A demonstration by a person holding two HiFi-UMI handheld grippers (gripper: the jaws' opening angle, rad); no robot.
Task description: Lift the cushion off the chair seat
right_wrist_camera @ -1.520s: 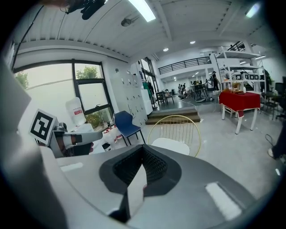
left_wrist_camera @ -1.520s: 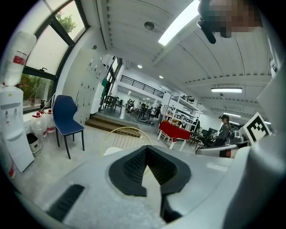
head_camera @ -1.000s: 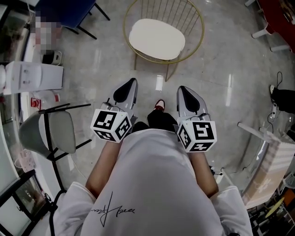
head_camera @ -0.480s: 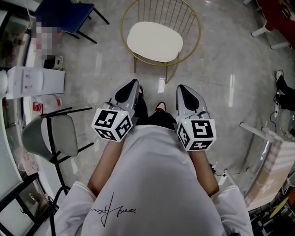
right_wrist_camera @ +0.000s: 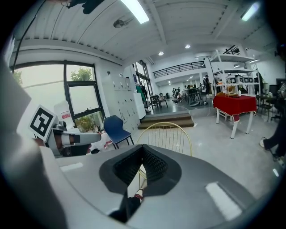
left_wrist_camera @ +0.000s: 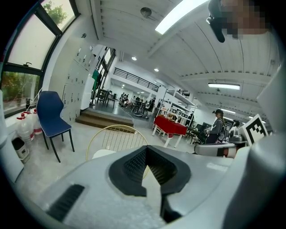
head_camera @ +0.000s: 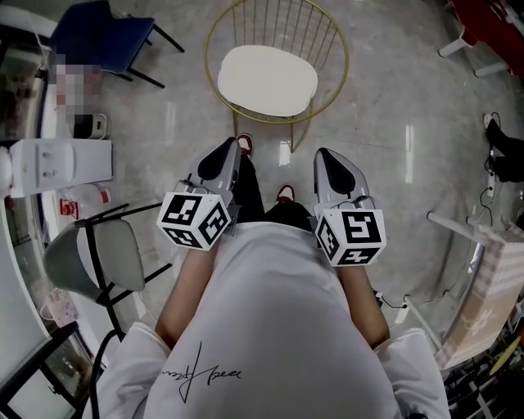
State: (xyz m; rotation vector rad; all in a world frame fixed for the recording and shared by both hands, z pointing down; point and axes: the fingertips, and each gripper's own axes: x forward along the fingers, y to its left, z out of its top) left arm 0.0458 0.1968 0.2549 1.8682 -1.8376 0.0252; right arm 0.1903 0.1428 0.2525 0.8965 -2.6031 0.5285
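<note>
While left tongs (head_camera: 229, 149) and right tongs (head_camera: 325, 159) hover clenched, empty, cushion (head_camera: 268, 79) sits on chair (head_camera: 288, 121) at 12 o'clock.

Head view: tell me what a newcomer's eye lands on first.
First, the cream cushion lying on the seat of the round gold wire chair, at the top centre of the picture. Next, the left gripper and right gripper, held side by side short of the chair and pointing toward it. Their jaws are shut and empty, and each carries a black-and-white marker cube at its back.
</note>
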